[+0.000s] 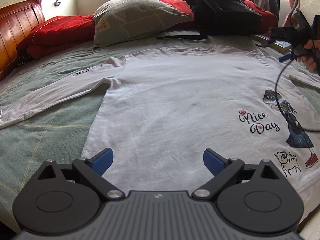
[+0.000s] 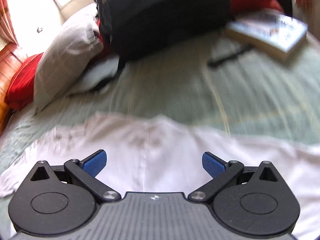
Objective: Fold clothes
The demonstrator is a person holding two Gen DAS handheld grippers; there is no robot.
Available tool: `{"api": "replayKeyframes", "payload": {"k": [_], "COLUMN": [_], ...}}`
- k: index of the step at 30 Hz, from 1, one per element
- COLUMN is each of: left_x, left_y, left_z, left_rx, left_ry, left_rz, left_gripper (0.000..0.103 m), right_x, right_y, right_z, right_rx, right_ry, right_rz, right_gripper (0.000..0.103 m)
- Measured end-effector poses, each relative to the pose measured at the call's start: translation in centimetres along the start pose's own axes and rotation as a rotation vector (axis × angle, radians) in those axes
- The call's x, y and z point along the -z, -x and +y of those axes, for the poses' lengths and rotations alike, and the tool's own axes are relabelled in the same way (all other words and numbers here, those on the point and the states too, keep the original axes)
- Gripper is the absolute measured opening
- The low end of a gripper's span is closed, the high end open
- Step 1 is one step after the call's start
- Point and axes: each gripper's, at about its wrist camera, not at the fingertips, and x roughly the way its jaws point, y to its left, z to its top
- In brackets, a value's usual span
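Left gripper (image 1: 158, 161): both blue pads are spread wide with nothing between them. It hovers low over the hem end of the white long-sleeved shirt (image 1: 170, 100), near the shirt's left edge as this view shows it.

Right gripper (image 2: 154, 163): jaws likewise spread and empty. The right wrist view is blurred, so contact with the cloth cannot be confirmed; the gripper sits over the shoulder or collar region, where a seam runs between the pads. In the left wrist view the same tool appears at the far right, held in a hand (image 1: 310, 58), with a dark cable (image 1: 278, 92) trailing across the shirt's print.

Shirt position: it lies flat, front up, on the green bedspread (image 1: 40, 132). 1 sleeve (image 1: 50, 98) extends out to the left; the other sleeve is only partly visible at the right edge. No fold is visible yet.

Beyond the collar lie a grey pillow (image 1: 136, 18), a red quilt (image 1: 58, 32), a black backpack (image 1: 220, 8) and a book (image 2: 272, 32).

Step in hand, as judged: approach for the 1st fold, with no grasp made. The next move likely calls for each gripper to descend and pinch 1 side of the shirt, the left near the hem, the right near the shoulder. Each pinch should take both cloth layers but not the bedspread beneath. Keep the cable clear of the fold line.
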Motion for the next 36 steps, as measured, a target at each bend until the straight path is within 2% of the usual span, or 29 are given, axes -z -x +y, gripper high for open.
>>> {"api": "replayKeyframes", "payload": {"k": [3,7,10,12,15,18,20,22,27,30,32,36], "left_x": [0.2,0.6,0.5,0.5,0.4,0.4,0.4,0.3,0.1,0.1,0.3,0.5], "left_y": [-0.3,-0.1,0.5,0.6,0.6,0.6,0.5,0.4,1.0,1.2,1.3,1.2], "left_z": [-0.2,-0.3,-0.2,-0.3,-0.9,-1.6,-2.1,-2.6,-3.3,-3.4,-3.4,-3.2], "left_rx": [0.008,0.002,-0.001,-0.002,-0.003,0.015,0.016,0.011,0.017,0.012,0.01,0.017], "left_ry": [-0.001,0.005,0.008,0.006,-0.013,-0.026,-0.037,-0.049,-0.066,-0.064,-0.062,-0.068], "left_rz": [0.01,0.022,0.011,0.011,0.008,0.006,0.011,0.017,0.002,-0.004,-0.005,-0.003], "left_gripper": [0.097,0.097,0.097,0.097,0.097,0.097,0.097,0.097,0.097,0.097,0.097,0.097], "right_x": [0.7,-0.7,-0.5,0.6,3.3,6.5,8.3,9.4,8.6,7.2,7.5,8.8], "right_y": [-1.0,-1.2,1.0,2.6,3.8,4.0,4.2,5.4,8.6,8.7,8.7,10.1], "right_z": [-1.6,-3.2,-3.4,-3.2,-3.5,-4.2,-5.0,-5.6,-9.3,-13.8,-16.6,-17.3], "right_rx": [0.077,0.135,0.14,0.132,0.197,0.268,0.282,0.254,0.241,0.301,0.341,0.41], "right_ry": [0.011,-0.028,-0.009,0.061,0.178,0.225,0.207,0.19,0.12,0.01,-0.057,-0.066], "right_rz": [-0.021,-0.104,-0.137,-0.146,-0.15,-0.152,-0.141,-0.171,-0.248,-0.241,-0.226,-0.247], "right_gripper": [0.103,0.103,0.103,0.103,0.103,0.103,0.103,0.103,0.103,0.103,0.103,0.103]}}
